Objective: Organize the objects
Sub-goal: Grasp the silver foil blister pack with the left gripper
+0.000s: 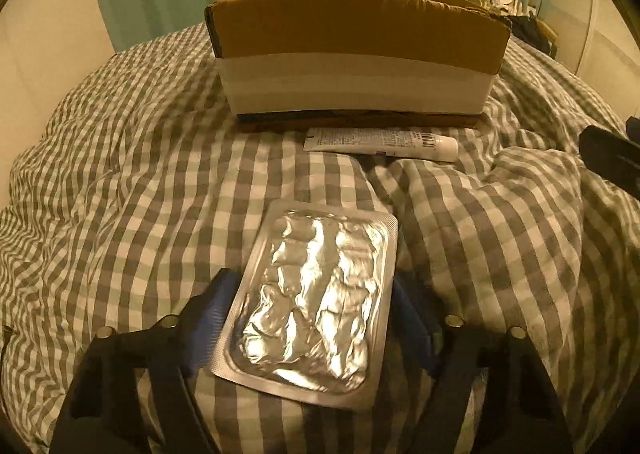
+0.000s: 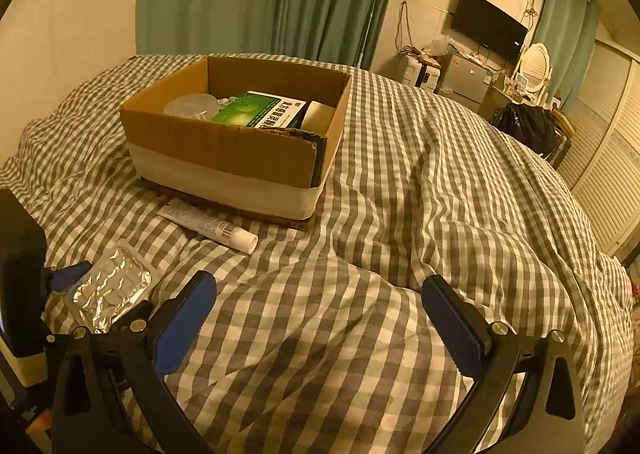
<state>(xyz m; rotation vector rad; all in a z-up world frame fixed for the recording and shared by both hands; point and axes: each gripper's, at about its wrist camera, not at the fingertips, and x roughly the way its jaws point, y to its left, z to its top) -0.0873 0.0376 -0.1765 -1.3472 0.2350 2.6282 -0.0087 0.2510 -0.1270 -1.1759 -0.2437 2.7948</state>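
Left gripper (image 1: 316, 318) straddling foil blister pack (image 1: 312, 306), right gripper (image 2: 320, 318) spread, apart

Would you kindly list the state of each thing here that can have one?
Left gripper: fingers at both long edges of the blister pack; grip unclear.
Right gripper: open, empty, over the duvet.
Blister pack: foil side up, flat.
Cardboard box: open-topped, partly filled.
Tube: capped, lying beside the box.
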